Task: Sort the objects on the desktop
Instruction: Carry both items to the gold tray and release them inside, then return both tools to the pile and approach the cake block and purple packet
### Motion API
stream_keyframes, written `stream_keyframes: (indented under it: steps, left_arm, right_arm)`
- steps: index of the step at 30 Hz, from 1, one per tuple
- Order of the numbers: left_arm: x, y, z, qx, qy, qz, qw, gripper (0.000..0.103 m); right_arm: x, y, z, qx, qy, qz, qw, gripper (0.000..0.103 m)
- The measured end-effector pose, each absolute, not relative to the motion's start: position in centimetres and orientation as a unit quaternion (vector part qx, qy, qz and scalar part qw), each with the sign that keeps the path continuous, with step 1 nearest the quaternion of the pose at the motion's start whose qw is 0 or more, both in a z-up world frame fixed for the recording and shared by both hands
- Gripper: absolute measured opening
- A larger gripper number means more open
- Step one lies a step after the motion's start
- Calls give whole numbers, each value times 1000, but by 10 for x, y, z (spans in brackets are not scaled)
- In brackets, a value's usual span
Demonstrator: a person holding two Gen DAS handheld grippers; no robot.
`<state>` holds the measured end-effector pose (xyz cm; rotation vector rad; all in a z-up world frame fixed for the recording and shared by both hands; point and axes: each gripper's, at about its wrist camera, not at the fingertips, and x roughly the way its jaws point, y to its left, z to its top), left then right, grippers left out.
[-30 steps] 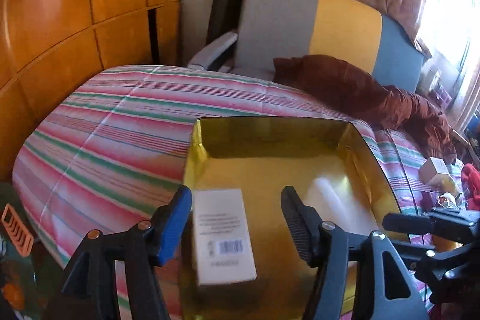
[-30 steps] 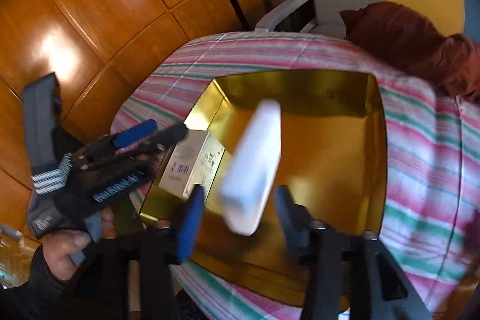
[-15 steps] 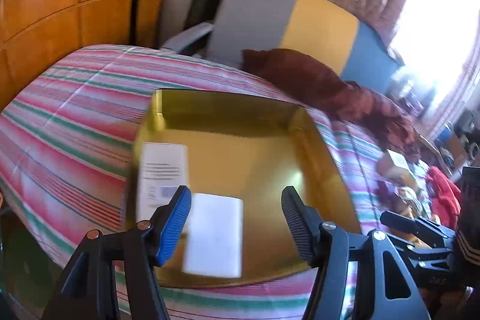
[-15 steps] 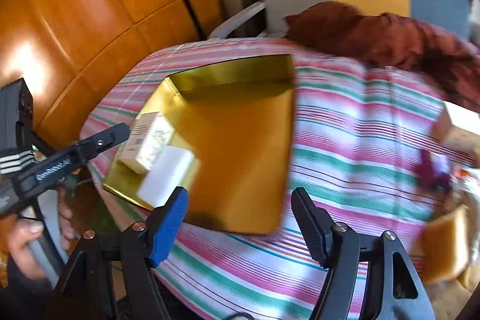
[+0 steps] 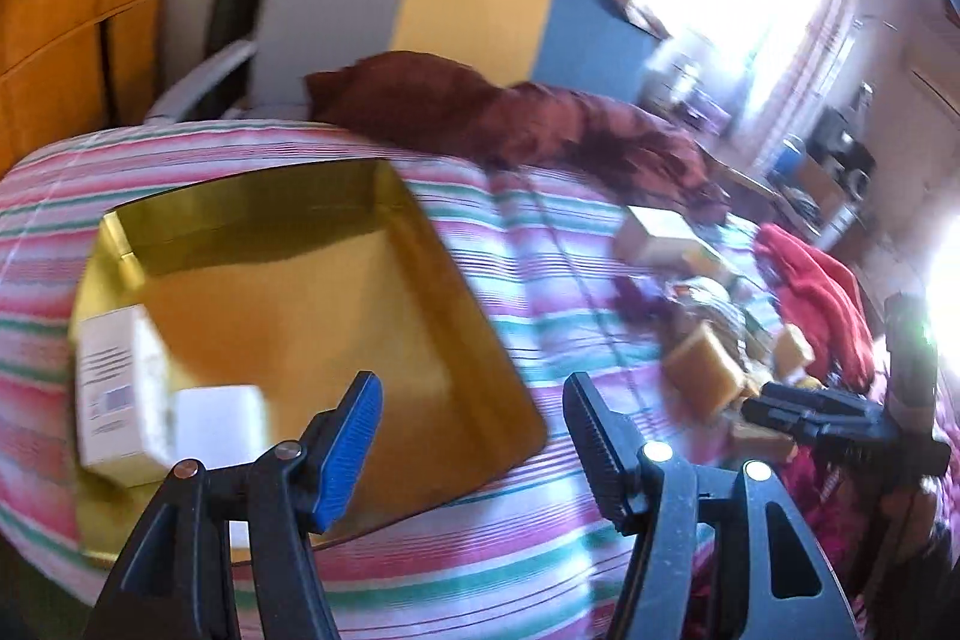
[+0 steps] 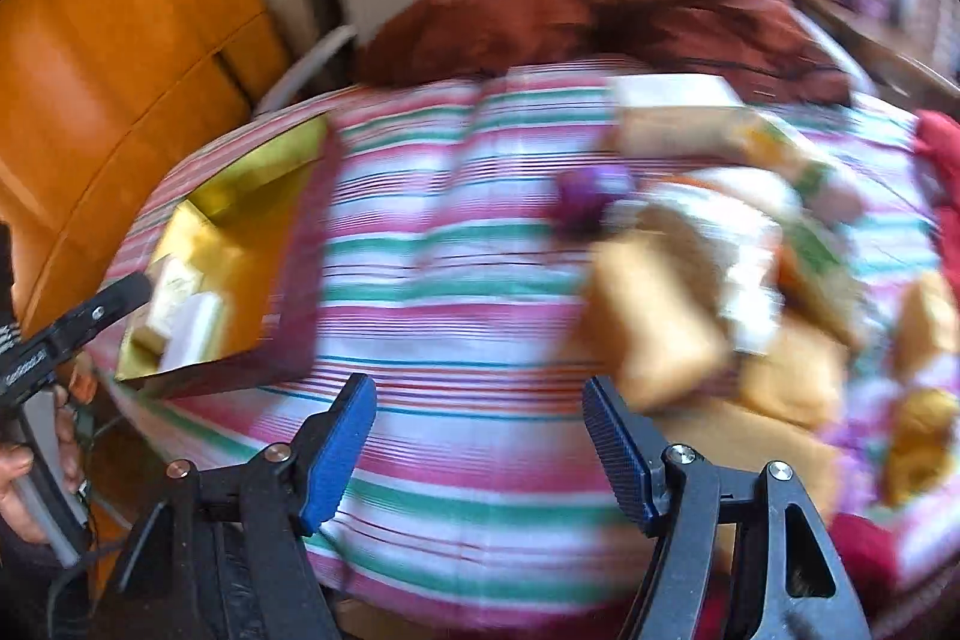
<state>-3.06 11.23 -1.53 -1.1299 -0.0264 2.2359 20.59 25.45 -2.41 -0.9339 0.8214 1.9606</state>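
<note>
Left tongs: the left gripper [image 5: 474,436] stands wide with nothing between its fingers, above the near right corner of the gold tray [image 5: 432,244].
Right tongs: the right gripper [image 6: 480,436] is also wide and holds nothing, over the striped cloth [image 6: 456,280].
Tray: it lies on the striped cloth, at the left.
In the tray: a printed white box [image 5: 114,388] and a plain white box [image 5: 219,424] lie touching in its near left corner.
Unsorted things: a blurred pile of tan boxes [image 6: 660,316] lies at the right, well apart from the tray.
</note>
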Motion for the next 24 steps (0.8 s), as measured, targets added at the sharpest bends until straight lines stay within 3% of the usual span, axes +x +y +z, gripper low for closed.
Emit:
stream_keyframes:
  steps: [4,6,11,13,15,20,24]
  left_arm:
    - [-28,144,-11,-428,-5,827,365,64]
    - [-26,166,-10,-429,-2,812,395,64]
    - [-9,220,-12,-432,28,773,463,64]
    - [1,242,-16,-431,48,759,485,64]
    - [12,261,-21,-434,64,742,507,64]
    - [30,296,-30,-441,90,712,539,64]
    - [38,310,-33,-445,99,697,554,64]
  right_arm:
    - [276,269,-8,-360,343,737,458,73]
    - [306,274,-3,-367,352,716,478,79]
    - [357,277,-6,-417,364,677,485,79]
    - [360,277,-10,-441,355,674,474,76]
    - [360,278,-15,-455,354,672,465,58]
    - [360,291,-37,-486,375,634,470,47]
    - [337,276,-57,-543,368,643,395,40]
